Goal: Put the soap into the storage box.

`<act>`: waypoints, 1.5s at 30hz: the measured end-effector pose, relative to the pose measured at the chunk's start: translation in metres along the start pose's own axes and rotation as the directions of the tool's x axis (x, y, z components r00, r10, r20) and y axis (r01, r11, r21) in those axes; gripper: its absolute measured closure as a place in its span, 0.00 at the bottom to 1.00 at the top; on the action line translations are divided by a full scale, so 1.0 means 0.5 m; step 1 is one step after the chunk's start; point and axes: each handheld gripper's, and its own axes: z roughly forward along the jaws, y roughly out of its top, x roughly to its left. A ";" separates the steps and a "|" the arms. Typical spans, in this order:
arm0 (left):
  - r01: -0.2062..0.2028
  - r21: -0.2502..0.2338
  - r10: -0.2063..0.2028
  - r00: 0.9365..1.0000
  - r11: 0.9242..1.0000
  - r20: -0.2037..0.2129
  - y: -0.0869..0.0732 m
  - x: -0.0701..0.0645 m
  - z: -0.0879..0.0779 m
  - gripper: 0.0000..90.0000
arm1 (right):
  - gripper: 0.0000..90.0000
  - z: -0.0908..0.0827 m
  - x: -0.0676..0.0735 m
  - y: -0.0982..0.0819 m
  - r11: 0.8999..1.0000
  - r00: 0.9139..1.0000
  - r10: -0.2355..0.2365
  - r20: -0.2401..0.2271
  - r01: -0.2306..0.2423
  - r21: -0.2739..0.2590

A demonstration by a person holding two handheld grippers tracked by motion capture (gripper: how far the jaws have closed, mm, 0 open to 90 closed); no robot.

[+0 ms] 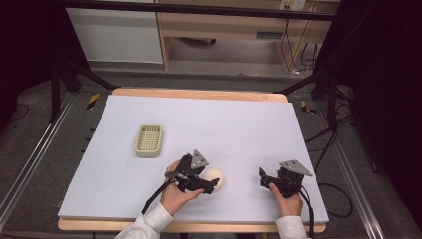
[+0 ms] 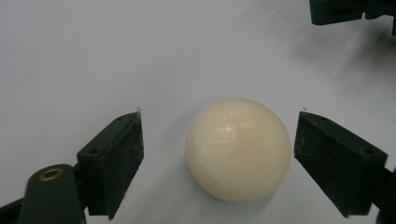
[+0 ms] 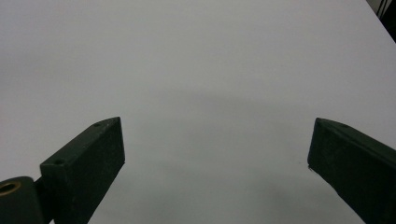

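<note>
On the pale table sheet [image 1: 209, 124] seen from the high view, a cream ball [image 1: 215, 178] lies near the front edge, at about six o'clock from the sheet's centre, with the left gripper [image 1: 211, 183] brought up against it from the nine o'clock side. A green slatted tray [image 1: 150, 140] sits well apart, at roughly ten o'clock from the ball. The right gripper [image 1: 262, 177] rests at three o'clock of the ball, clear of it, over bare sheet. In the left gripper view, the ball [image 2: 238, 148] sits between the two black jaws, which stand spread wide; the one at three o'clock is just beside the ball's flank or barely touching it, and the one at nine o'clock has a plain gap, so the tool is released and nothing is grasped. The ball rests on the sheet. Part of the other gripper shows at the one o'clock corner of that view. In the right gripper view, the jaws are likewise spread with only sheet between them. Judged from this, the approach is done and the ball is bracketed; closing, lifting and carrying it, most likely to the tray, all remain.
</note>
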 end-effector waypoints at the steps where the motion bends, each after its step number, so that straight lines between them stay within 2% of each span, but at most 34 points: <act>1: -0.001 0.002 0.001 1.000 1.000 -0.001 0.000 -0.001 0.002 0.17 | 0.05 0.000 0.000 0.000 1.000 1.000 -0.002 0.001 0.002 0.000; 9: 0.002 0.019 -0.002 1.000 1.000 0.010 0.003 -0.007 0.018 0.14 | 0.05 0.000 0.000 0.000 1.000 1.000 -0.003 0.000 0.003 0.002; 14: -0.017 0.045 0.016 1.000 0.999 0.008 0.001 -0.016 0.029 0.13 | 0.05 0.000 0.002 0.000 1.000 1.000 -0.009 0.003 0.009 0.003; 18: -0.004 0.063 0.004 1.000 0.998 0.006 0.000 -0.015 0.037 0.13 | 0.05 0.001 0.002 0.000 1.000 1.000 -0.010 0.001 0.010 0.006; 31: -0.007 0.115 0.006 1.000 0.993 0.009 -0.012 -0.018 0.061 0.18 | 0.05 0.001 0.002 0.000 1.000 1.000 -0.011 0.001 0.011 0.006; 38: -0.016 0.112 0.016 1.000 0.994 -0.001 -0.014 -0.027 0.066 0.24 | 0.05 0.001 0.002 0.000 1.000 1.000 -0.009 -0.001 0.009 0.006; 45: -0.016 0.115 0.017 1.000 0.993 -0.005 -0.014 -0.029 0.067 0.25 | 0.05 0.001 0.002 0.000 1.000 1.000 -0.010 0.000 0.010 0.008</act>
